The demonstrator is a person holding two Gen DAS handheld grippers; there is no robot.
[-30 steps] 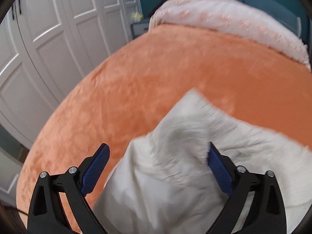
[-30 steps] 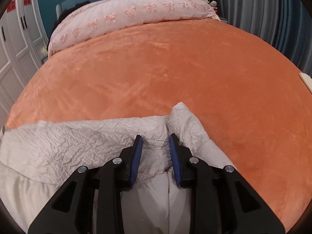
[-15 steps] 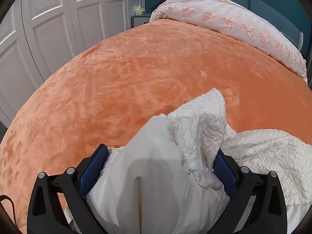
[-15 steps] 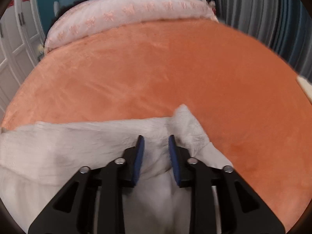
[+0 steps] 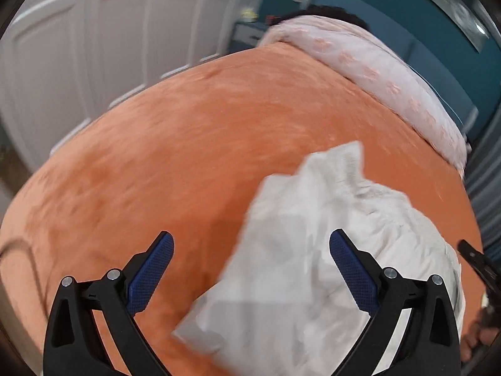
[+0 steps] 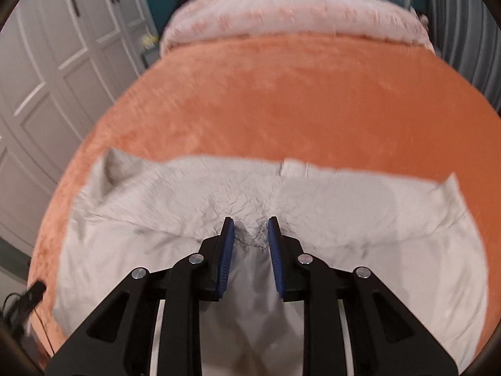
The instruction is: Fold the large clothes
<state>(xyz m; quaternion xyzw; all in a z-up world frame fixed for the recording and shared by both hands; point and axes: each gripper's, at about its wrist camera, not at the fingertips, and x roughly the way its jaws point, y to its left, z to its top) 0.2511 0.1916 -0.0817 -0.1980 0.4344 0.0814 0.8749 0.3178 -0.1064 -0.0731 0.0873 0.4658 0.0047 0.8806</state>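
- The left tool [image 5: 250,269], which a moment ago straddled a bunched corner of the garment [image 6: 360,219], now stands wide with nothing between its pads; the cloth lies partly under and past its right pad [image 5: 350,269].
- The right tool [image 6: 249,244] has shifted from the garment's right corner to the middle of its folded edge, and is narrowed there on a pinch of crinkled cloth.
- My reading: one fold is laid, the left side is let go, and the right tool is set for the next fold or a smoothing pull.
- The garment lies on the near part of the bed [image 6: 313,94], its far edge straight across, with small corners up at both ends.
- Beyond that edge the orange blanket is bare up to the pink quilt [image 6: 281,9].
- Wardrobe doors [image 6: 47,94] stand left of the bed; the garment's left edge lies near that side.
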